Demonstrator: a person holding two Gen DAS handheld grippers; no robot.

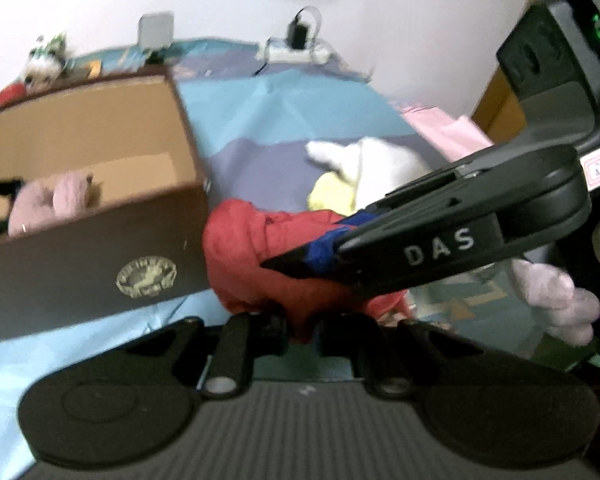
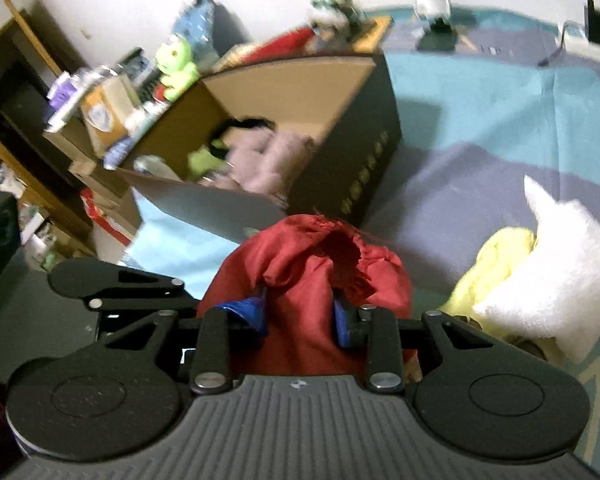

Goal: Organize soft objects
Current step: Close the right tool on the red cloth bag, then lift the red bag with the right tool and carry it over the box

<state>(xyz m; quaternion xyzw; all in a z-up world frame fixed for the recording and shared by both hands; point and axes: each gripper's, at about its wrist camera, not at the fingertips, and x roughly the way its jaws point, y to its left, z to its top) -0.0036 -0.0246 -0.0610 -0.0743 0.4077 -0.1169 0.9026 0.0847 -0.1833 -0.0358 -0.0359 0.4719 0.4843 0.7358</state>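
Observation:
A bunched red cloth (image 1: 256, 256) hangs between both grippers just in front of the brown cardboard box (image 1: 84, 264). My left gripper (image 1: 296, 320) is shut on its lower edge. My right gripper (image 2: 300, 312) is shut on the red cloth (image 2: 308, 300) too, its blue pads pressed into the folds; it reaches in from the right in the left wrist view (image 1: 312, 260). The box (image 2: 352, 160) holds a pink plush (image 1: 52, 204) and a black-and-green item. A white plush (image 2: 556, 264) and a yellow cloth (image 2: 496, 268) lie on the bed to the right.
The bed has a blue and purple cover (image 1: 284, 120). A pale pink soft item (image 1: 556, 300) lies at the right. A power strip with a charger (image 1: 296, 48) sits at the far edge by the wall. Cluttered wooden shelves (image 2: 80, 120) stand left of the box.

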